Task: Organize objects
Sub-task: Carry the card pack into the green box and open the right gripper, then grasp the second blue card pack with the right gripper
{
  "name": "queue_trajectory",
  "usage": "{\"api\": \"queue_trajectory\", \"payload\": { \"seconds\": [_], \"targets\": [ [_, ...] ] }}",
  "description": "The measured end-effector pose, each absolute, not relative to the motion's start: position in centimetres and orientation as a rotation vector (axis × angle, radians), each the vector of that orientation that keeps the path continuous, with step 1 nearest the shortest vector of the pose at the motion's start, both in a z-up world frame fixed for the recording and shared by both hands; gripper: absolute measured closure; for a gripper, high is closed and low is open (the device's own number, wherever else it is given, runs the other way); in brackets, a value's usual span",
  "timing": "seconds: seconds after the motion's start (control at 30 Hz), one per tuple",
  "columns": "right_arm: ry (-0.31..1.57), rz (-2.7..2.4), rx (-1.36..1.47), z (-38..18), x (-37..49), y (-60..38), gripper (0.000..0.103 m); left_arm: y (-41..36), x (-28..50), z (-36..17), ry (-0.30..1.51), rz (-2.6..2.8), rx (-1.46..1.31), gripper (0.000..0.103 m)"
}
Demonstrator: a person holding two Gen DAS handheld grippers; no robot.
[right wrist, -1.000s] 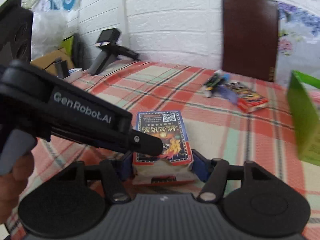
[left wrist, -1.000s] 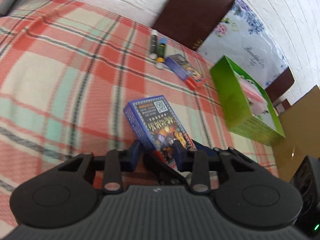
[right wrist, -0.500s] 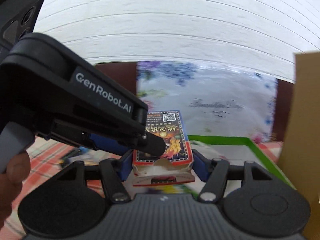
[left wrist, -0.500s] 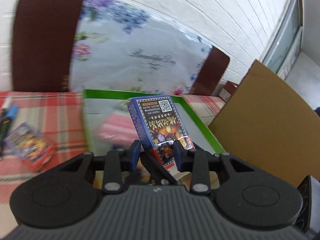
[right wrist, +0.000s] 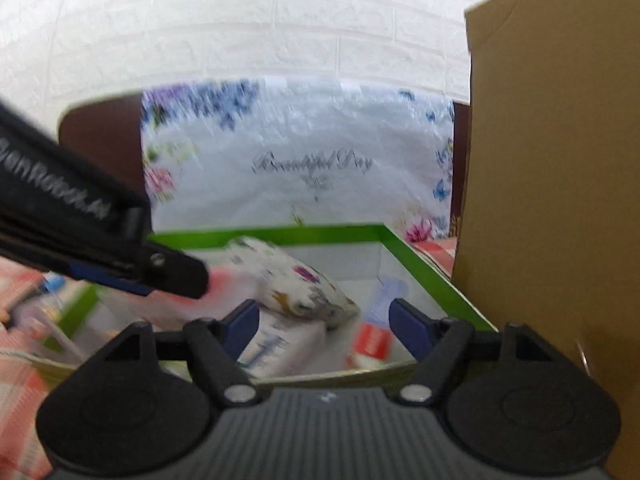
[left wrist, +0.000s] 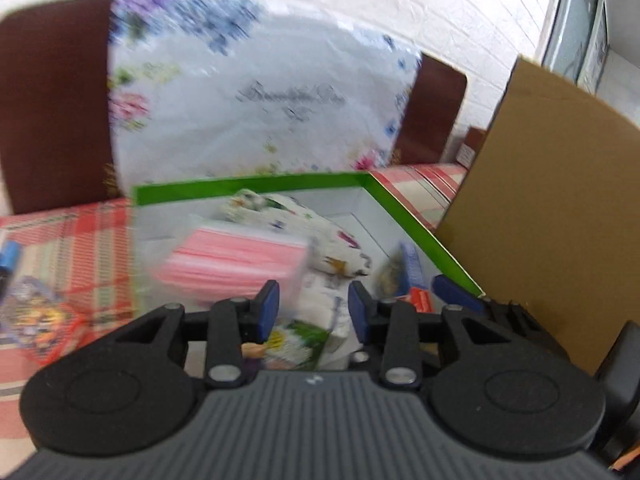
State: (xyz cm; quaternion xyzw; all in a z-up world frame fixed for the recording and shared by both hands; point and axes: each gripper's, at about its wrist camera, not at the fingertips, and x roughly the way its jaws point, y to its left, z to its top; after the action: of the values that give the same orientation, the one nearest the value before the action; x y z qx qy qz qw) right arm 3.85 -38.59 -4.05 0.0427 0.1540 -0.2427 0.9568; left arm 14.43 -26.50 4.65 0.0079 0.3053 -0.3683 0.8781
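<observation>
While both grippers hover over the green box (left wrist: 420, 226), it holds a pink pack (left wrist: 236, 260) at 9 o'clock, a floral pouch (left wrist: 320, 228) at centre and the card box (left wrist: 412, 276) at 3 o'clock. Left gripper (left wrist: 313, 308) and right gripper (right wrist: 325, 320) jaws have just been opening and stand apart, gripping nothing.

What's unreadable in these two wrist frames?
- Left wrist view: card box in the green box, motion-blurred; print illegible.
- Right wrist view: pink pack, partly hidden by the left gripper.
- Left wrist view: second card box on the cloth, smeared.
</observation>
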Motion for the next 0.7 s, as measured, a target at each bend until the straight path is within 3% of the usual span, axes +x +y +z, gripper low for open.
{"api": "queue_trajectory", "payload": {
  "seconds": [0.33, 0.7],
  "targets": [
    [0.228, -0.235, 0.066, -2.0, 2.2, -29.1, 0.029, -11.2, 14.4, 1.6, 0.697, -0.407, -0.036, 0.06],
    [0.467, 0.057, -0.118, -4.1, 12.7, -19.6, 0.029, -0.2, 16.1, -2.1, 0.789, -0.169, -0.125, 0.06]
  ]
}}
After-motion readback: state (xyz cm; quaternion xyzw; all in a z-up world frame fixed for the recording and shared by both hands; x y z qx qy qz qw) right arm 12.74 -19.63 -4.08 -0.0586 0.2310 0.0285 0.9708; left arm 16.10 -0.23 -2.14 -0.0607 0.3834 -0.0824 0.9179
